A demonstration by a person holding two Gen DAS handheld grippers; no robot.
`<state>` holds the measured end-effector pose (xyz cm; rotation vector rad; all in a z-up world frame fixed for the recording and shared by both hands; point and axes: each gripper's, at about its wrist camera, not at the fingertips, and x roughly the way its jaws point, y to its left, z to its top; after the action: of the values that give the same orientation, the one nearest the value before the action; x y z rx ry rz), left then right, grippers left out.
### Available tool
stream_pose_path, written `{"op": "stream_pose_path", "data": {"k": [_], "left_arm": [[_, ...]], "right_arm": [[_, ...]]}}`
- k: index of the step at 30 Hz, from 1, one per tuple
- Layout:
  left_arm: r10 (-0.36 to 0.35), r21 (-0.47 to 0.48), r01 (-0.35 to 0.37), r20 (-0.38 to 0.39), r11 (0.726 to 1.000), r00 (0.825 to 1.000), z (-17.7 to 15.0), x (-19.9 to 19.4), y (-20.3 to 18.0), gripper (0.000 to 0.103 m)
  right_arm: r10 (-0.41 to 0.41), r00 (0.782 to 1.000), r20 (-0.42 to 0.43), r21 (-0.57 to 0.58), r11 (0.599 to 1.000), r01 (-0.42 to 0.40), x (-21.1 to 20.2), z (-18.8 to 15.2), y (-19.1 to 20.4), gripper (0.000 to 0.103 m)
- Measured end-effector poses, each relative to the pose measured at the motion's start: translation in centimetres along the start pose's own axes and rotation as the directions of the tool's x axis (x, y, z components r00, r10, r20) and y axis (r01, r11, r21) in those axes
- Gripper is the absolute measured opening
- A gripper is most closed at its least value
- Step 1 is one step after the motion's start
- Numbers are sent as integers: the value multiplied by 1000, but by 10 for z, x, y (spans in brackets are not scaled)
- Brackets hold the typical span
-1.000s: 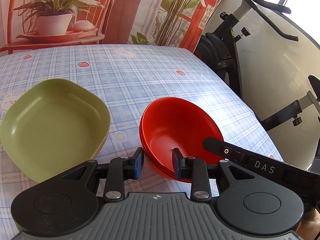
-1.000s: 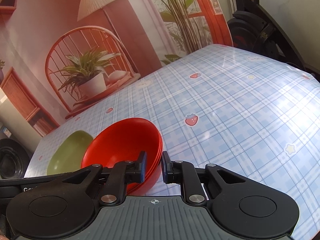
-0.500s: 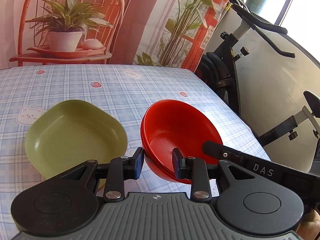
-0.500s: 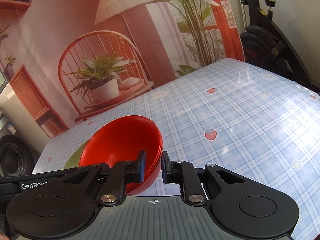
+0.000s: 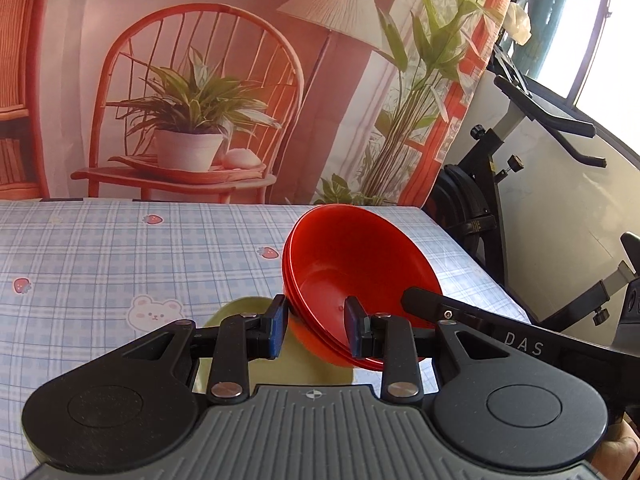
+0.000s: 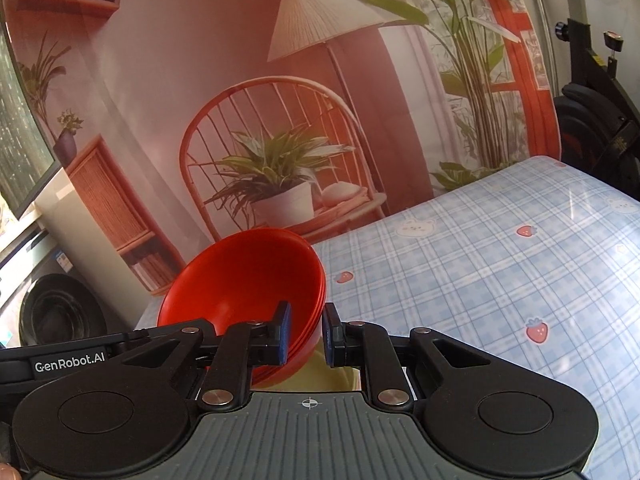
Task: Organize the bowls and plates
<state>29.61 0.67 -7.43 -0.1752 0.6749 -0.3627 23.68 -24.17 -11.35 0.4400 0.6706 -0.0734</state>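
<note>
The stack of glossy red plastic bowls (image 5: 352,276) is now lifted higher over the pale green squarish plate (image 5: 240,312), both the left gripper (image 5: 316,330) and right gripper (image 6: 306,334) jaws clamped on its rim.

The right gripper (image 6: 305,333) clamps the red bowls' (image 6: 248,280) rim.

A: What's behind the desk (image 5: 120,248)?
B: A printed backdrop (image 5: 224,92): orange chair, potted plant, lamp.
A: And right of the backdrop?
B: An exercise bike (image 5: 500,184), a sunlit window (image 5: 592,36).
</note>
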Motion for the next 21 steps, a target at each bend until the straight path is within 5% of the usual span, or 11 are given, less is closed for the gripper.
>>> {"op": "stream_pose_path", "data": {"k": [6,21], "left_arm": [[63,46,-62,-26,997,998,0,-2,16,32],[25,9,-24,-142,1000,990,-41,30,41,32]], "right_arm": [[18,1000,-5,-51,999,-18,20,2,33,15],[-72,992,-108,-65,996,65,46,-41,24,14]]}}
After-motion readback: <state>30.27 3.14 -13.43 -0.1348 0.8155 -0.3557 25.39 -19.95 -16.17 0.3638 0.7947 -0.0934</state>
